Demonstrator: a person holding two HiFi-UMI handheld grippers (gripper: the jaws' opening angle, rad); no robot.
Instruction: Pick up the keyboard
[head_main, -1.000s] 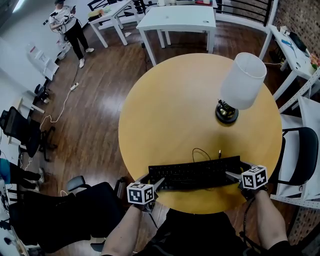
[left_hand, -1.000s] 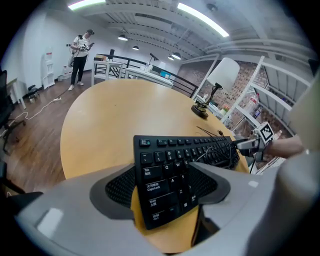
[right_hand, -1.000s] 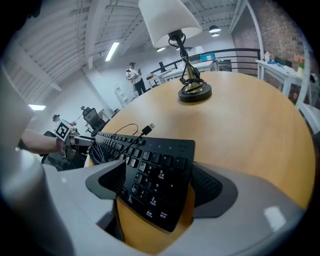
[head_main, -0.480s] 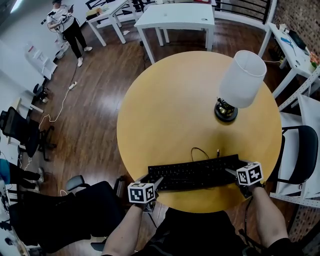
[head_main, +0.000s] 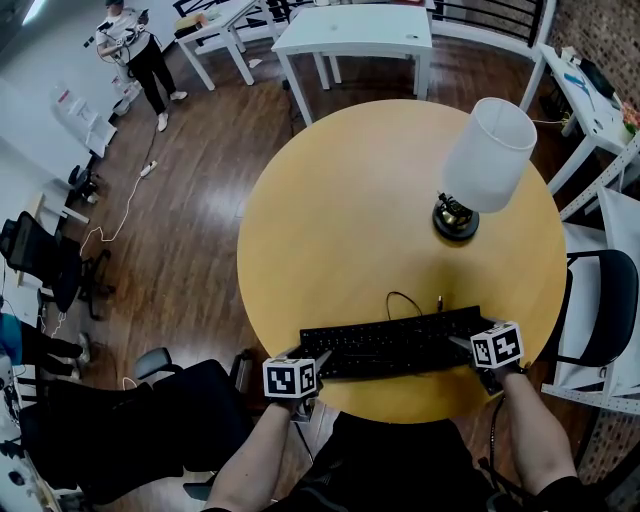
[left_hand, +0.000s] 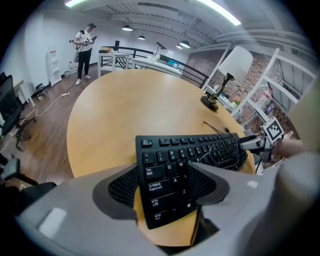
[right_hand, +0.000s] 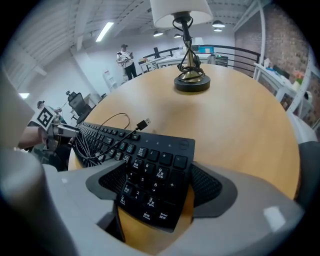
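Well, the keyboard (head_main: 392, 345) lies flat along the near edge of the round table (head_main: 330, 230), right in front of the person, with a gripper at each short end. The left gripper (left_hand: 162, 165) has the Tab-and-Caps end between its jaws, which stand about half wide. One pad sits against the short edge and the other comes down over the letter keys, which from here reads as a hold. The right gripper (right_hand: 159, 162) has the number-pad end between its jaws, but they have just been opening. They look a shade slack round it rather than biting (I would not lift on that side yet).

As for the thing itself, I'd judge it light, stiff and long: a hard plastic slab that won't sag, but will swing or twist if only one end is truly held. The two short ends are the sensible places to take it, with the pads on the solid frame rather than on the keys, which give and rock. The shell looks smooth, so a weak pinch could slide off. Its cable (right_hand: 115, 127) is unplugged and lies in loose loops over the keys, so a tilt may send it slithering. The lamp (head_main: 485, 160) stands well apart.
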